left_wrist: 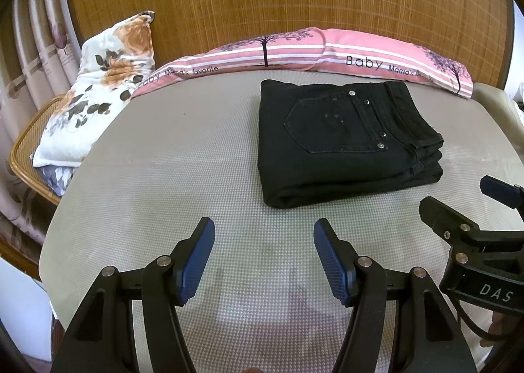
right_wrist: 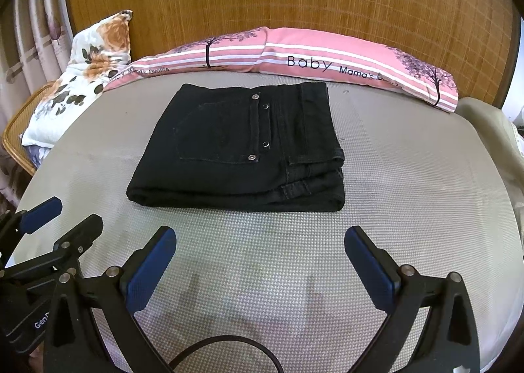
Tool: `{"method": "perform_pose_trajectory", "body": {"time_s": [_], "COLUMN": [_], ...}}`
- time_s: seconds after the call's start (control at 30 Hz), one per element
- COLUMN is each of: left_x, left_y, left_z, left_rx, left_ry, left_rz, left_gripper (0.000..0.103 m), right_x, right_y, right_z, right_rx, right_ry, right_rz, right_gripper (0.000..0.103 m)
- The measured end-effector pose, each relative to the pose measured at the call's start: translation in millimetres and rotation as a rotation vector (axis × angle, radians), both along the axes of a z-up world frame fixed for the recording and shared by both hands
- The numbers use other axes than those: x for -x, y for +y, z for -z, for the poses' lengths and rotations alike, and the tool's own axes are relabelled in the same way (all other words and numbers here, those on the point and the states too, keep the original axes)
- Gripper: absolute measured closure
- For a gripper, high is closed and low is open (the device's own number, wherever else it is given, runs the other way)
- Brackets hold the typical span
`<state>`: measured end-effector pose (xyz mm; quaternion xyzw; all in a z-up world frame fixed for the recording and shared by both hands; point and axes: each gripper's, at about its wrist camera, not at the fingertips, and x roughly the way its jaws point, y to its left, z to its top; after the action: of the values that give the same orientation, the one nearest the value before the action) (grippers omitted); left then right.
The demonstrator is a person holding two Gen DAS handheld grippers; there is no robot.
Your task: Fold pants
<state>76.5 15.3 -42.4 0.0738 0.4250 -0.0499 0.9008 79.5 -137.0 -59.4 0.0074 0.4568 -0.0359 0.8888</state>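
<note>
Hovering nearest, the left tool (left_wrist: 264, 238) and right tool (right_wrist: 260, 246), marked "DAS", have blue-padded fingers spread apart, empty. Beyond both, the black denim pants (right_wrist: 242, 150) lie folded on the grey mesh-covered bed (right_wrist: 409, 176). Behind the pants, a pink striped pillow (right_wrist: 327, 61) reads "Baby Mama's favorite".

Grey mat bed (left_wrist: 163, 176): folded black pants (left_wrist: 340, 143) (pocket up), pink pillows (left_wrist: 376, 51) behind
</note>
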Motion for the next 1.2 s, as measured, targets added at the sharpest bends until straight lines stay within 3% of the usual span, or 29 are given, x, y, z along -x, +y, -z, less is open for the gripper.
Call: {"method": "perform_pose_trajectory", "body": {"time_s": [1.2], "left_x": [-1.3], "left_y": [-3.0], "left_z": [8.8], "left_rx": [0.007], "left_ry": [0.024], "left_rz": [0.006], "left_gripper": [0.039], "right_x": [0.0], "right_y": [0.5], "right_z": [8.7], "right_rx": [-0.001], "right_ry": [0.024], "right_rz": [0.0], "right_gripper": [0.001]}}
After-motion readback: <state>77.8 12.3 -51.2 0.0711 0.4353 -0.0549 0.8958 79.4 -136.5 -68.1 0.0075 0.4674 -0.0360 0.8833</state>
